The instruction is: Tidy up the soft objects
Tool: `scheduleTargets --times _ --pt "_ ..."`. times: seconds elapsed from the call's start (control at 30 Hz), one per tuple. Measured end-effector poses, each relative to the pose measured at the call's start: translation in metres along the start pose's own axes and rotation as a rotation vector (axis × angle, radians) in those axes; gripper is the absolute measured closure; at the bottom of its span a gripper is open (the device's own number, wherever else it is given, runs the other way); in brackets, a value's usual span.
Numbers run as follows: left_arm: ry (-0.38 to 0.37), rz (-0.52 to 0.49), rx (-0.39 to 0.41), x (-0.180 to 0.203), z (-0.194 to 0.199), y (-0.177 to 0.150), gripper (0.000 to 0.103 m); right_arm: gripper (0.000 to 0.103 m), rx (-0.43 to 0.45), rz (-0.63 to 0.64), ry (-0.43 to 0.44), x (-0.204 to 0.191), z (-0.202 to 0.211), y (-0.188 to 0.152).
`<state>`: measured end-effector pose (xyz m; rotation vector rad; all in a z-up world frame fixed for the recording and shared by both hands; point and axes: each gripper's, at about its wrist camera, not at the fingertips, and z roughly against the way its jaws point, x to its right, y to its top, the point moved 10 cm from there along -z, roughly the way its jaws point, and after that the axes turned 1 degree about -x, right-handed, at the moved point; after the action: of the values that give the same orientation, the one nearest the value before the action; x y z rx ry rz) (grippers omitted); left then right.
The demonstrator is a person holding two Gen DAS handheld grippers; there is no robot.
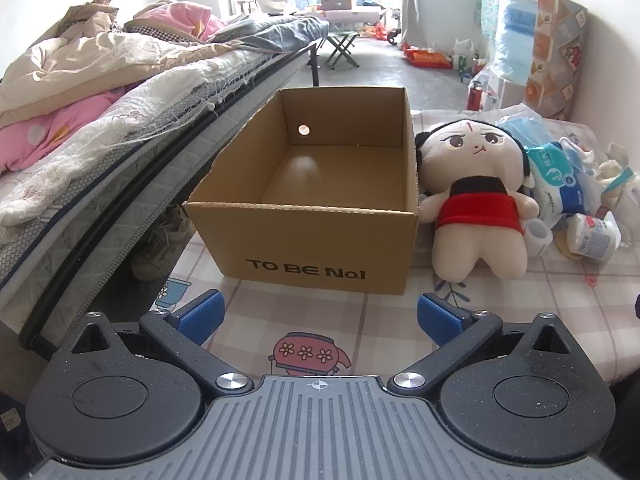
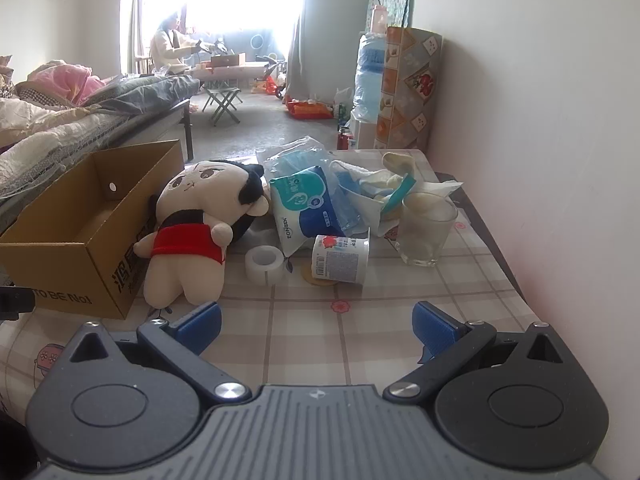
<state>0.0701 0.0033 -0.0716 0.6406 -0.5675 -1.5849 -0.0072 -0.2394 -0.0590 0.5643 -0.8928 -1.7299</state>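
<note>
Right wrist: plush doll (image 2: 188,236) left, beyond spread fingers (image 2: 200,326)

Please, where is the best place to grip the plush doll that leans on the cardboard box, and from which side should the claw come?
Probably the red-shirted waist of the plush doll: it is narrower than the head. The doll leans against the cardboard box, so that side is blocked; come from above with the open right claw, fingers across the body.

"TO BE No.1" on the cardboard box (image 1: 320,240) front (black print); tissue pack (image 2: 304,208) lettering unclear
</note>
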Motion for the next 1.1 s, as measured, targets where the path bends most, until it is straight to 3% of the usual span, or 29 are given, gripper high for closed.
scheduleTargets --times 1.1 --pt "0.007 -0.003 -0.006 -0.0048 0.0001 0.0013 0.0 0.0 0.004 -0.001 -0.002 -0.0003 0.0016 -0.0001"
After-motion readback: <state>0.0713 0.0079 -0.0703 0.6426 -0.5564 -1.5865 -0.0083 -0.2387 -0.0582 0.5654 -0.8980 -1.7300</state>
